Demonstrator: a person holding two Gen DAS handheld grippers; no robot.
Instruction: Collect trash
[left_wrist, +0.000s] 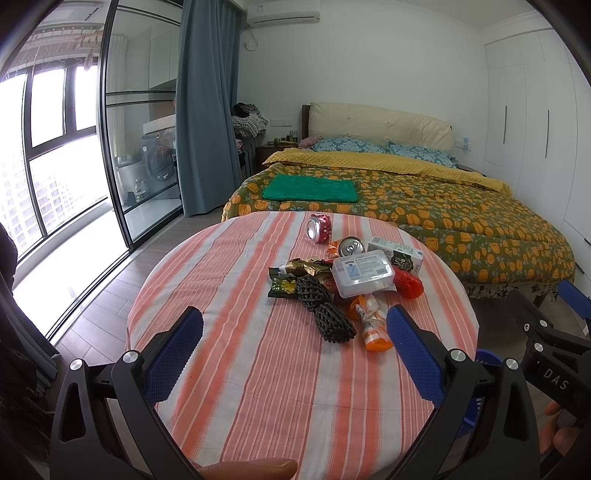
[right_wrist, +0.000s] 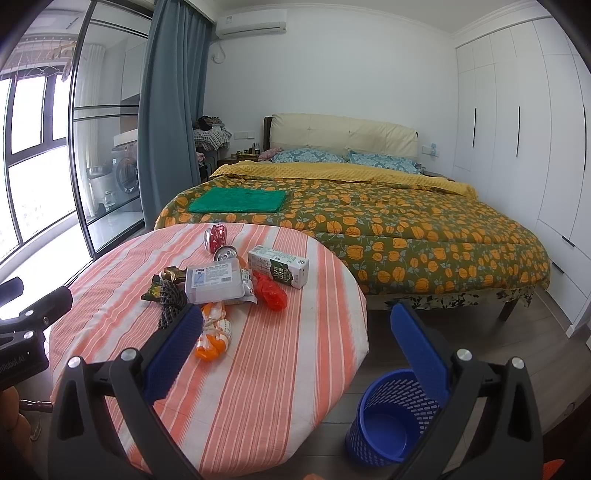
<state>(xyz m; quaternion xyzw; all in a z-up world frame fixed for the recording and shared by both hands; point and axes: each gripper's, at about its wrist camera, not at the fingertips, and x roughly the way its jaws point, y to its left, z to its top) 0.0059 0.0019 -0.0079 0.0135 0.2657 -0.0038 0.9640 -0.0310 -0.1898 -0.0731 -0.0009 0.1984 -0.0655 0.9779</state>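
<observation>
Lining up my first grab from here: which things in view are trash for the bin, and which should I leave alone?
For the job:
red can
silver can
milk carton
clear plastic box
red bag
snack wrappers
black foam net
orange wrapper
blue wastebasket

Leave alone:
green towel
bed
striped tablecloth

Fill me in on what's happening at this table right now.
A person holds two blue-padded grippers, the left gripper and the right gripper, both open and empty above the round table with the orange-striped cloth. Trash is piled there untouched: a clear plastic box, a green-and-white carton, crushed cans, wrappers. The blue mesh wastebasket on the floor to the right looks empty. Collecting hasn't started.
</observation>
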